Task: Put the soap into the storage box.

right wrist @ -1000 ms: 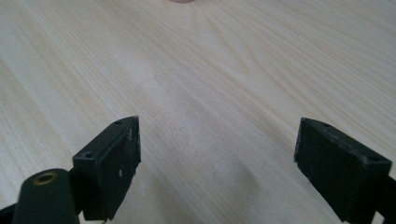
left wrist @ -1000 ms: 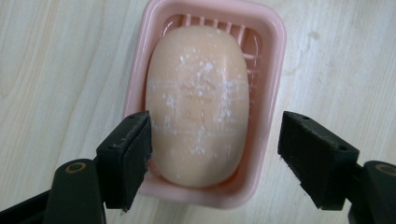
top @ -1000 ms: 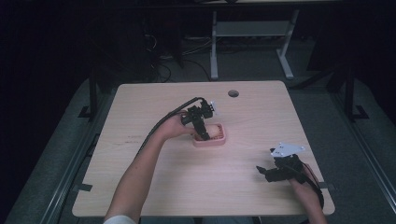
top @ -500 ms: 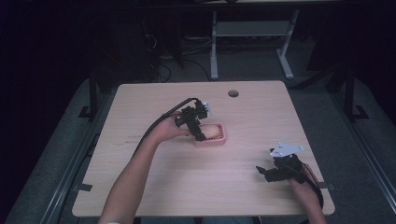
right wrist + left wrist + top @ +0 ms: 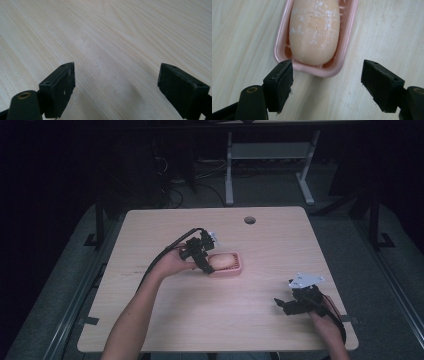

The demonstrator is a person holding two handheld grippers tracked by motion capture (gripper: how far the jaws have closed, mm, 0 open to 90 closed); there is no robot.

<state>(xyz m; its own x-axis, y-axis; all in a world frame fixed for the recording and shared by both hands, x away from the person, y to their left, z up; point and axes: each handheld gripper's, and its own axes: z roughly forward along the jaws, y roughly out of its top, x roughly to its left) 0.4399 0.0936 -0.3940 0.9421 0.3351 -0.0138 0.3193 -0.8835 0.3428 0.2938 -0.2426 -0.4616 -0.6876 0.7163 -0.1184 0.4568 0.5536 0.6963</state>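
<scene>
Your left claw (image 5: 204, 265) sits at the near-left end of the pink dish (image 5: 236, 270), close to the middle of the surface (image 5: 280, 245). In the left gripper view your left claw (image 5: 327, 80) is spread wide, its jaws empty. The dish's (image 5: 337, 68) short end lies just beyond and between the jaws, and the left jaw tip overlaps the dish's corner in that view; you cannot tell whether it touches the rim. The right jaw stands clear of the dish, over bare wood.

The soap (image 5: 314, 32) lies lengthwise in the dish, a pale peach oval flecked with white. It takes up most of the dish's width, and its rounded end comes close to the rim nearest your claw. From above, the soap (image 5: 222, 260) shows as a light lump inside the pink rim, just right of your left hand (image 5: 175, 262).

Your right claw (image 5: 282, 304) is well apart from the dish, near the front right corner of the surface, with the grey plate on top of the gripper. In the right gripper view your right claw (image 5: 116, 87) is also spread wide and holds nothing, with plain wood grain beneath and beyond the jaws. The cable from your left gripper loops back along your forearm toward the near edge.
</scene>
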